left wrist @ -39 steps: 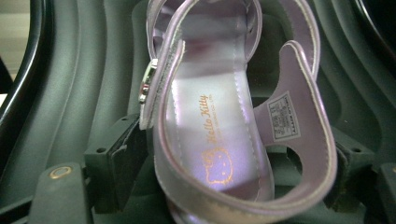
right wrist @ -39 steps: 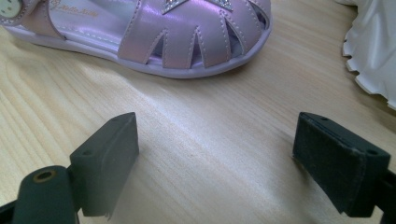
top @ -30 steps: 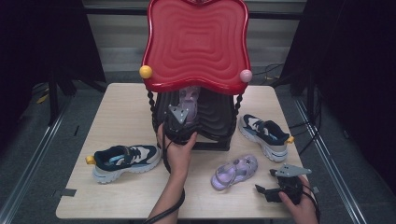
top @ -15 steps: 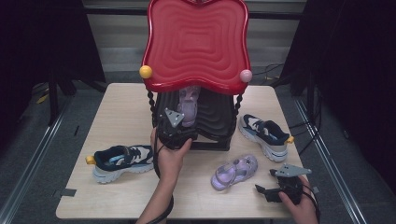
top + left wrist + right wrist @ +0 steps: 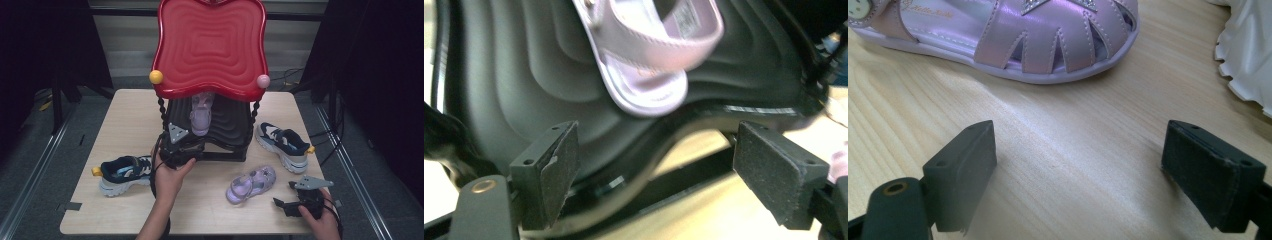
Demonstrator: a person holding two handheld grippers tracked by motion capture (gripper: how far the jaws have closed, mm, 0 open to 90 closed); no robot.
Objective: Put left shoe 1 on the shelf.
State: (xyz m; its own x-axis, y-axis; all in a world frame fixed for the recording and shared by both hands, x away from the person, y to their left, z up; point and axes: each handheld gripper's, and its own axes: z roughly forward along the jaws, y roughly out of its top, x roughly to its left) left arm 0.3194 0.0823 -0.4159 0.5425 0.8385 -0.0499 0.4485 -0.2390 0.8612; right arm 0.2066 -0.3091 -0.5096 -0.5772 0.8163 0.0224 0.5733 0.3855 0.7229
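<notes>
A: Where is the lilac sandal (image 5: 201,113) that the left hand is working near?

B: It lies on the black ribbed shelf (image 5: 227,125) under the red wavy roof (image 5: 210,45) of the stand, toe pointing up the slope. In the left gripper view its heel (image 5: 644,92) rests on the ribs just above the shelf's front lip.

A: Is the left gripper (image 5: 181,145) holding it?

B: No. Its fingers (image 5: 555,172) stand wide apart with nothing between them, just in front of the shelf's edge and below the sandal. They do not touch the shoe.

A: And the other sandal?

B: The second lilac sandal (image 5: 251,183) lies on the wooden worktop (image 5: 125,115) in front of the stand, to the right of the person's left hand (image 5: 169,175). In the right gripper view its toe end (image 5: 1048,42) sits near the right gripper's fingers (image 5: 965,167), which are spread open over bare wood, clear of the shoe.

A: Where is the right gripper (image 5: 295,202) itself?

B: Near the front right corner of the worktop, low over the surface, held in the right hand (image 5: 320,220).

A: Anything else around?

B: A navy and white sneaker (image 5: 122,172) lies at the left front, and its match (image 5: 282,145) lies to the right of the stand. A yellow ball (image 5: 156,77) and a pink ball (image 5: 263,81) sit at the roof's front corners.
</notes>
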